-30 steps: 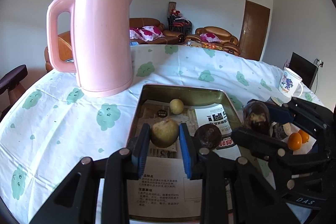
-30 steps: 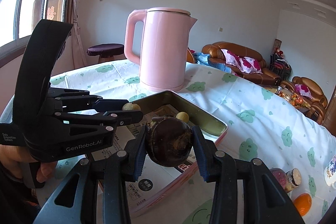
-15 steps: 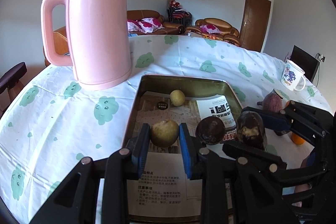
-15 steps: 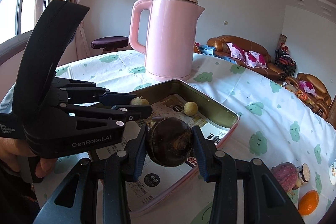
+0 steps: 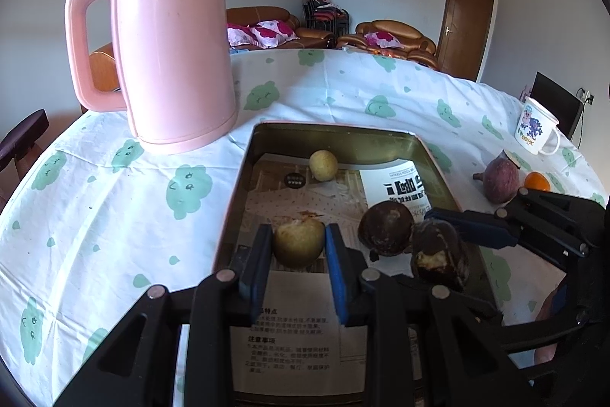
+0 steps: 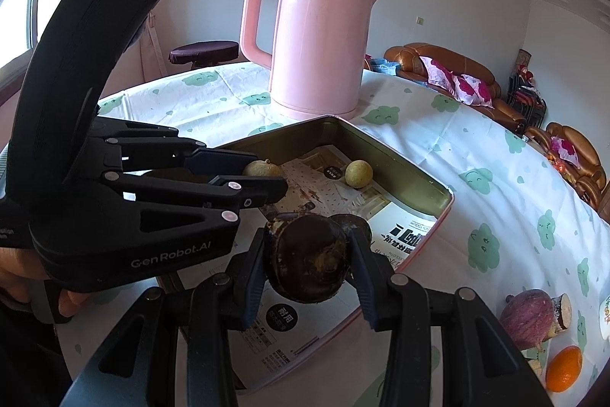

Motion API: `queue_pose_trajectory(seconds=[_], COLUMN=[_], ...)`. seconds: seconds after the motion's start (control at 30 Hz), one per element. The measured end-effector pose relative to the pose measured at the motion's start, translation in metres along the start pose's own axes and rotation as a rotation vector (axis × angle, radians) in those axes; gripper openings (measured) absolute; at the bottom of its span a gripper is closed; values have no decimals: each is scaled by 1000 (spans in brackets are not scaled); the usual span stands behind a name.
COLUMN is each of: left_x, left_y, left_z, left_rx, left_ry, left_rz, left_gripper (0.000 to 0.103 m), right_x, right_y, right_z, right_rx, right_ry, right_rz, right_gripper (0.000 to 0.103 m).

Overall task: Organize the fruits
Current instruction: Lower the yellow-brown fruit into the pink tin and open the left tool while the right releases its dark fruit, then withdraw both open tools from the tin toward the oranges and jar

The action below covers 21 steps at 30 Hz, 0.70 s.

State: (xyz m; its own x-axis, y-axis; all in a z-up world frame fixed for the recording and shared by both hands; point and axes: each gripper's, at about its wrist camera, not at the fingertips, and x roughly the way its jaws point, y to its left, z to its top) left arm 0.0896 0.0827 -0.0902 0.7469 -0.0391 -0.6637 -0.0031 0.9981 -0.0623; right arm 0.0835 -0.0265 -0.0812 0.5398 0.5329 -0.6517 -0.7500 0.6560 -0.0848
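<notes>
A metal tray [image 5: 343, 136] lined with printed paper lies on the table. My left gripper [image 5: 298, 246] is shut on a yellow-brown fruit [image 5: 299, 242], held low over the tray's near left part. To its right, my right gripper [image 6: 308, 264] is shut on a dark brown fruit [image 6: 309, 260]. That held fruit [image 5: 438, 256] hangs close beside a second dark brown fruit [image 5: 386, 227] that lies in the tray. A small yellow fruit [image 5: 323, 165] rests near the tray's far wall. I cannot tell if either held fruit touches the paper.
A tall pink kettle [image 5: 171, 44] stands just beyond the tray's far left corner. On the cloth to the right lie a purple sweet potato [image 6: 528, 317] and an orange [image 6: 564, 367], with a white mug [image 5: 533, 132] further back. A hand [image 6: 23, 277] holds the left gripper.
Both grippers have tipped a little further down over the tray. The right gripper's dark fruit has come lower and nearer the dark fruit lying in the tray. Both grips are unchanged.
</notes>
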Motion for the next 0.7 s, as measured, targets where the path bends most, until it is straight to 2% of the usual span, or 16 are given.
queue_pose_trajectory(seconds=[0.4,0.47,0.5,0.57,0.6,0.63,0.7], left_x=[1,-2,-3,-8,-11,-16,-26], left_y=[-1,-2,-2,-2,-3,-5,-9], left_z=[0,-1,-1,-3,-4,-4,-3], left_rx=[3,6,0,-20,-25,-21,-13], left_ry=[-2,-15,-22,-37,-48,-64,-97], left_rz=[22,40,31,10,11,19,21], left_gripper=[31,43,44,55,59,69,73], right_x=[2,2,2,-1,-4,-7,-15], right_y=[-1,1,3,8,9,9,6], right_z=[0,0,0,0,0,-1,-3], right_rx=[5,-4,-14,-38,-44,-43,-27], right_ry=[13,13,11,-5,-18,-31,-48], right_rz=[7,11,-1,-39,-49,-53,-62], right_gripper=[44,49,54,69,69,69,69])
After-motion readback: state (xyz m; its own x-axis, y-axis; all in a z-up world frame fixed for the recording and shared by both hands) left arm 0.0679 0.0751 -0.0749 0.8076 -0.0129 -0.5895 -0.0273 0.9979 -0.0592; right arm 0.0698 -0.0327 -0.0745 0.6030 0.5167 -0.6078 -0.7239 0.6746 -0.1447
